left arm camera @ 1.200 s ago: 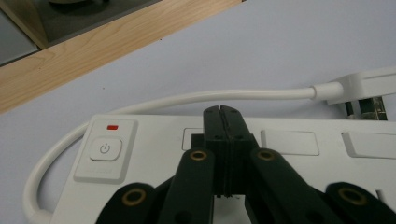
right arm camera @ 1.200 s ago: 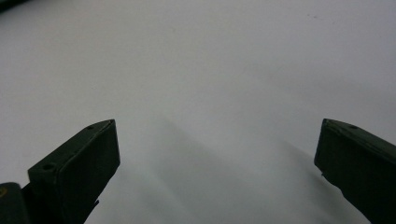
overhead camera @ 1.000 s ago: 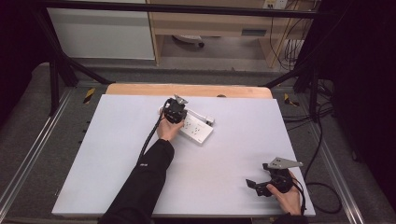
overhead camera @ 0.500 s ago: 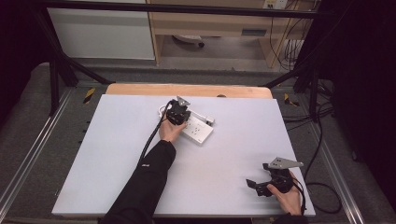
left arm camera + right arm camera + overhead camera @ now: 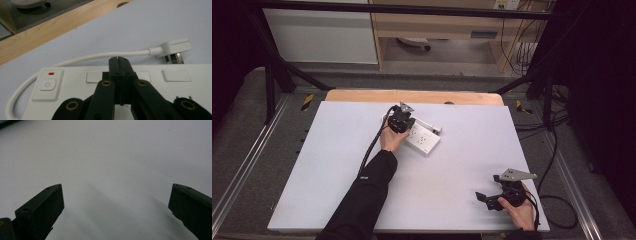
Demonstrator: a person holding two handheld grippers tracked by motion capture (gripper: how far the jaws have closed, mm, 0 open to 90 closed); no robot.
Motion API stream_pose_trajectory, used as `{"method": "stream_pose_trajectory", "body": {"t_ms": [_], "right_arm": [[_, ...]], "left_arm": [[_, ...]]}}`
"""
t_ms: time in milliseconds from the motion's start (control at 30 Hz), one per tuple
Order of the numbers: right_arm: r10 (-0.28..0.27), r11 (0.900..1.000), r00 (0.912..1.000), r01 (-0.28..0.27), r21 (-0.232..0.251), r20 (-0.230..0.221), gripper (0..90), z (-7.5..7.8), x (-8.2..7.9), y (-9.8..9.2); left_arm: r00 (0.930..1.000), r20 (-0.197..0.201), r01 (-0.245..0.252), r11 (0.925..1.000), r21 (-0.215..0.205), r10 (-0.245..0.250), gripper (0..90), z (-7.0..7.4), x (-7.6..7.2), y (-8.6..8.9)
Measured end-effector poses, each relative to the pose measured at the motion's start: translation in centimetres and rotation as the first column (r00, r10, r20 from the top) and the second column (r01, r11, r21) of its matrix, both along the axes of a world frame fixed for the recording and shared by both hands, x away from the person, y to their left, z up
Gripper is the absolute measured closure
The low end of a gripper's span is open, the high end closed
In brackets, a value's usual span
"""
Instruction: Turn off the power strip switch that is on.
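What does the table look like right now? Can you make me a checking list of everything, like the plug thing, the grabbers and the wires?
Surface: white table top, bare apart from the job's things; wooden edge at the far side.
Job's things: white power strip lying flat, its power button with a red mark above it; its plug lies loose on the table, not plugged in.
Clutter: nothing seen.
Grippers: left gripper shut, empty, tips over the strip's top; right gripper open, empty, near the table's near right corner.
Cables: the strip's white cord curves beside it; black cables hang off the table's right.
Surroundings: white cabinet, wooden shelf unit, dark floor.
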State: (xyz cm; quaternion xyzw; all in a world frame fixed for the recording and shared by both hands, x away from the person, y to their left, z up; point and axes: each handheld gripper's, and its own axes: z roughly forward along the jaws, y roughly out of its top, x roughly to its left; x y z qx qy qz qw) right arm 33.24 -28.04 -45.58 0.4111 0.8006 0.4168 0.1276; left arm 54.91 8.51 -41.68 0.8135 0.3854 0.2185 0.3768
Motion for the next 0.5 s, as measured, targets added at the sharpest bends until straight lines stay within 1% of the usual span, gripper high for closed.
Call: {"method": "stream_pose_trajectory", "body": {"t_ms": [167, 333, 400, 500], "right_arm": [[0.0, 1.0, 1.0, 0.0, -0.002, 0.0, 0.7, 0.0, 0.0, 0.0], [-0.001, 1.0, 1.0, 0.001, -0.002, -0.002, 0.7, 0.0, 0.0, 0.0], [-0.001, 1.0, 1.0, 0.001, -0.004, -0.005, 0.7, 0.0, 0.0, 0.0], [-0.002, 1.0, 1.0, 0.001, -0.006, -0.006, 0.7, 0.0, 0.0, 0.1]], "left_arm": [[1.0, -0.004, 0.008, 1.0, -0.001, -0.008, 90.0, 0.9, -0.8, 0.7], [0.9996, -0.023, 0.013, 0.9999, -0.01, -0.013, 90.0, 1.1, -1.7, 1.7], [0.9996, -0.021, 0.018, 0.9997, -0.018, -0.018, 90.0, 1.2, -2.1, 2.0], [0.9996, -0.016, 0.021, 0.9996, -0.018, -0.021, 90.0, 1.5, -2.7, 2.7]]}}
